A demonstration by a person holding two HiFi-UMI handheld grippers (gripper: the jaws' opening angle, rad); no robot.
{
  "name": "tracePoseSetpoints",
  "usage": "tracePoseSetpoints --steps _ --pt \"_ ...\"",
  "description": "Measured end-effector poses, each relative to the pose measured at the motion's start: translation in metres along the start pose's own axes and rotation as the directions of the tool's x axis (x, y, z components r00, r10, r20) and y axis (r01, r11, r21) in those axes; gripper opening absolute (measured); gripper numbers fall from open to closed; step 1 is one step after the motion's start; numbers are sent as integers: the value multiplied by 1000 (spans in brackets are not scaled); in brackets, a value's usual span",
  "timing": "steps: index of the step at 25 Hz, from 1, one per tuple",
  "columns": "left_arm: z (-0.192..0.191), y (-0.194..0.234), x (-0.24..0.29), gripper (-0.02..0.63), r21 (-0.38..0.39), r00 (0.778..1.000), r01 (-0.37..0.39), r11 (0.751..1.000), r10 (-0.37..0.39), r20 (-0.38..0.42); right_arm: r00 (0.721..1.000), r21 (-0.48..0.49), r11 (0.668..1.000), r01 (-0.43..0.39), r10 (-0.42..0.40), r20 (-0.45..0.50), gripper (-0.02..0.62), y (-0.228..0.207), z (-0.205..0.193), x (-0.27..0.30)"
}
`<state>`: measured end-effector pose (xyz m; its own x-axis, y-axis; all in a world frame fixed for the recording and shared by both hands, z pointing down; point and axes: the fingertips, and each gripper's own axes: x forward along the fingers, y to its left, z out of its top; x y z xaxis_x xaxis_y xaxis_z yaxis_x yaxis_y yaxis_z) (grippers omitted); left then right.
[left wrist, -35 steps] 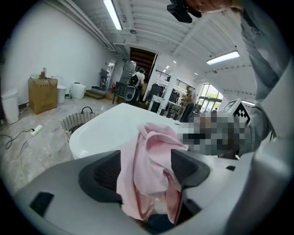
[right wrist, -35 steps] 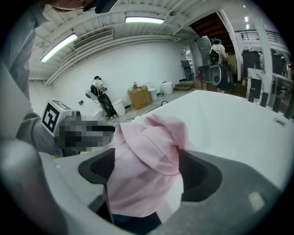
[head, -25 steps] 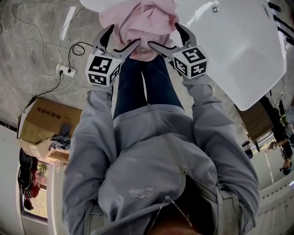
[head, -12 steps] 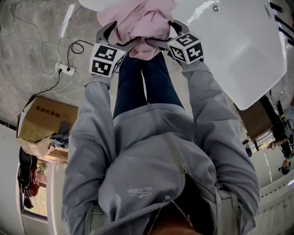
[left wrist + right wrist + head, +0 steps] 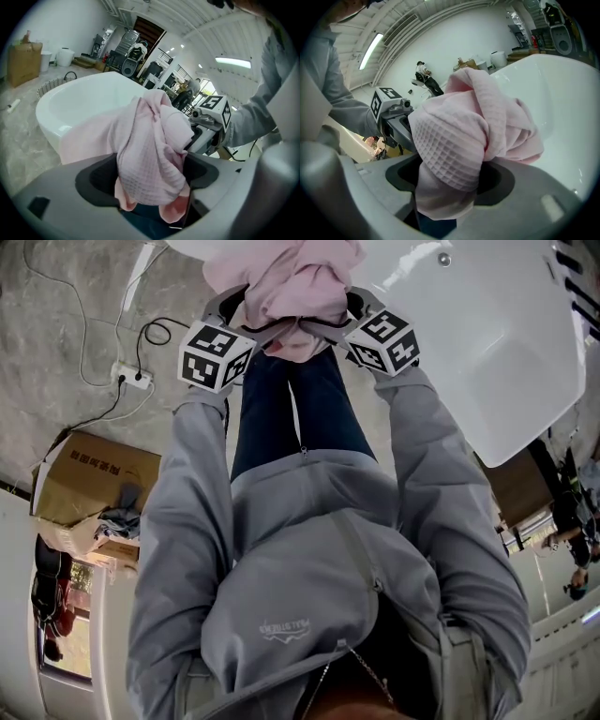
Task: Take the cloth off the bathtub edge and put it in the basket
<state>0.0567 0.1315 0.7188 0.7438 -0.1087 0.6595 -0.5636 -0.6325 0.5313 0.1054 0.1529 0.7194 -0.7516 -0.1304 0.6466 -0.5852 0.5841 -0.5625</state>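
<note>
Starting out to the left of the left gripper [image 5: 251, 315]: the floor [image 5: 66, 324] is bare, mottled grey concrete, with a white power strip [image 5: 131, 380] and its thin cables lying on it, and an open cardboard box [image 5: 80, 479] with some stuff in it further back toward the person. The left gripper is clamped onto the pink cloth [image 5: 298, 282], which fills the gap between its jaws in a thick wad. The cloth sits bunched up right between the two grippers, and from the left gripper view a flap of it lies spread over the rim of the white bathtub [image 5: 487, 343]. The right gripper [image 5: 339, 315] comes at the same wad from the other side; its jaws are closing, with the waffle-weave cloth packed between them and pressed on both sides. Past the right gripper the tub takes up most of the space, smooth and glossy, with a round metal fitting [image 5: 443, 258] on it. The room looks like a big workshop: white walls, strip lights on a ribbed ceiling, gear and a few people far behind the tub.
</note>
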Motion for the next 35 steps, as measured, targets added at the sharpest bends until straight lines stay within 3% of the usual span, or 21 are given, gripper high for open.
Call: tracePoseSetpoints --steps 4,7,10,15,24,35 --pt "-2 -14 1 386 -55 997 82 995 -81 18 1000 -49 998 -24 23 -16 226 13 1 -1" --pt "2 -31 -1 231 -49 990 140 989 -139 33 999 -57 997 -42 41 -25 183 19 5 -5" --pt "7 -45 -9 176 -25 985 169 985 -168 36 997 -77 995 -61 58 -40 172 28 10 -14" --pt "18 -63 -36 154 -30 983 174 984 -172 62 996 -99 991 -91 89 -27 160 55 30 -36" --pt "69 -102 -107 146 24 972 130 991 -132 197 991 -194 974 -120 130 40 149 112 90 -89" --pt "137 -153 -201 141 142 938 -19 990 -31 345 974 -349 927 -138 191 121 146 184 167 -156"
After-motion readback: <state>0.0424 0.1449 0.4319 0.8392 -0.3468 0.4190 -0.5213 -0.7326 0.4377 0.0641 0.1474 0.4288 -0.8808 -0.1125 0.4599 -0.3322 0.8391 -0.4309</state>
